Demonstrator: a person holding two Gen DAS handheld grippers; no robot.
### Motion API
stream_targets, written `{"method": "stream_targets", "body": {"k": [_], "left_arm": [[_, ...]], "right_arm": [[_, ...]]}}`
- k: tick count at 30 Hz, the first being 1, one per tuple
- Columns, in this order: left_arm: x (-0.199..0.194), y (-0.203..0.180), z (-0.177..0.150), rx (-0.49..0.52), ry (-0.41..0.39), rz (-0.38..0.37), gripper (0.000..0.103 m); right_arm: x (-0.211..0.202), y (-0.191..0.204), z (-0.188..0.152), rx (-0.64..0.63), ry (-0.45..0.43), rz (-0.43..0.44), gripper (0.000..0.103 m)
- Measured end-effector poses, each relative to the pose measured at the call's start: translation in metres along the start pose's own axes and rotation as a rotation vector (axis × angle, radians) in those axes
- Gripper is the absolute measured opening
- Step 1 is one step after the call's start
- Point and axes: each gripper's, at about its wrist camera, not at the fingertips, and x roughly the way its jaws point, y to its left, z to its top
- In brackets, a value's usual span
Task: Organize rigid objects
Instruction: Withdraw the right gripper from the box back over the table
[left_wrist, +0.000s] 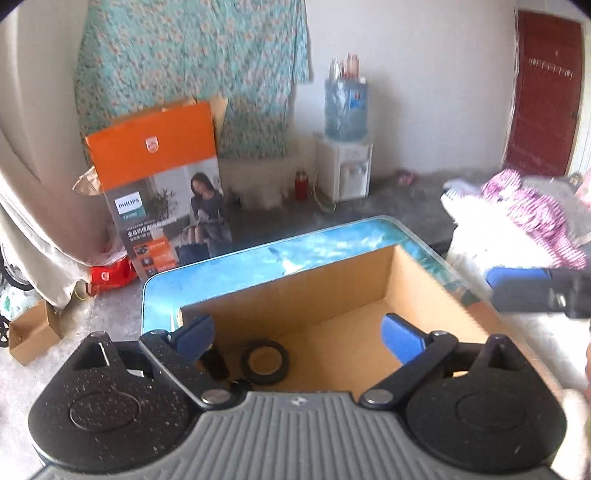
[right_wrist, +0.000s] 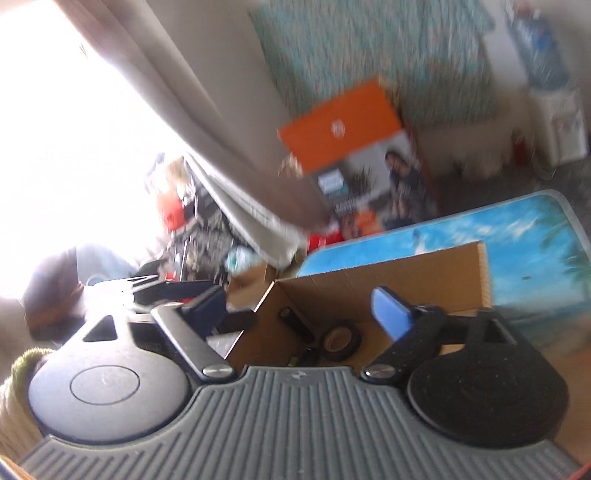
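Note:
An open cardboard box (left_wrist: 369, 291) stands on a blue sea-print table (left_wrist: 258, 262). Inside it lie a black roll of tape (left_wrist: 265, 361) and a black oblong object (left_wrist: 217, 363), with a small dark piece below them. My left gripper (left_wrist: 301, 338) hovers over the box, open and empty. My right gripper (right_wrist: 301, 312) is open and empty above the box's left edge (right_wrist: 273, 291); the tape roll (right_wrist: 340, 341) and the black oblong object (right_wrist: 297, 326) show between its fingers. The right gripper's blue fingers (left_wrist: 517, 278) show at the right of the left wrist view.
An orange and grey Philips carton (left_wrist: 166, 199) stands on the floor behind the table. A water dispenser (left_wrist: 345, 147) is by the wall. Clothes (left_wrist: 524, 210) lie heaped on the right. A small cardboard box (left_wrist: 33, 332) sits on the floor at the left.

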Motion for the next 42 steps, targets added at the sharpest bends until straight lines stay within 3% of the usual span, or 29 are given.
{"method": "stream_targets", "body": {"k": [3,5,10,14,17,24,36,42], "left_arm": [[-0.027,-0.009,-0.018,-0.055,-0.049,0.021,0.098],[-0.04,-0.014,-0.034,-0.093,-0.059,0.018,0.098],[-0.046,-0.033,-0.081,-0.143,0.008,0.041,0.098],[-0.043,-0.047,-0.112,-0.191,0.073,0.007,0.098],[-0.047,-0.053,-0.125,-0.227,0.08,-0.009,0.098],[-0.052,-0.077,-0.134,-0.184,0.054,0.018,0.103],[-0.042,-0.09,-0.129,-0.172,-0.005,-0.058,0.103],[-0.031,-0.092,-0.129,-0.208,-0.015,-0.138,0.103]], "right_arm": [[-0.041,0.006,-0.029,-0.016,-0.037,-0.047,0.102],[-0.06,0.01,-0.049,-0.049,-0.034,-0.088,0.102],[-0.081,0.022,-0.093,-0.166,0.0,-0.209,0.102],[-0.087,0.027,-0.118,-0.204,0.019,-0.271,0.102],[-0.089,0.028,-0.129,-0.22,0.027,-0.368,0.102],[-0.092,0.021,-0.141,-0.27,0.0,-0.511,0.102],[-0.104,-0.015,-0.138,-0.178,-0.028,-0.483,0.102],[-0.096,-0.023,-0.14,-0.211,0.008,-0.572,0.102]]}}
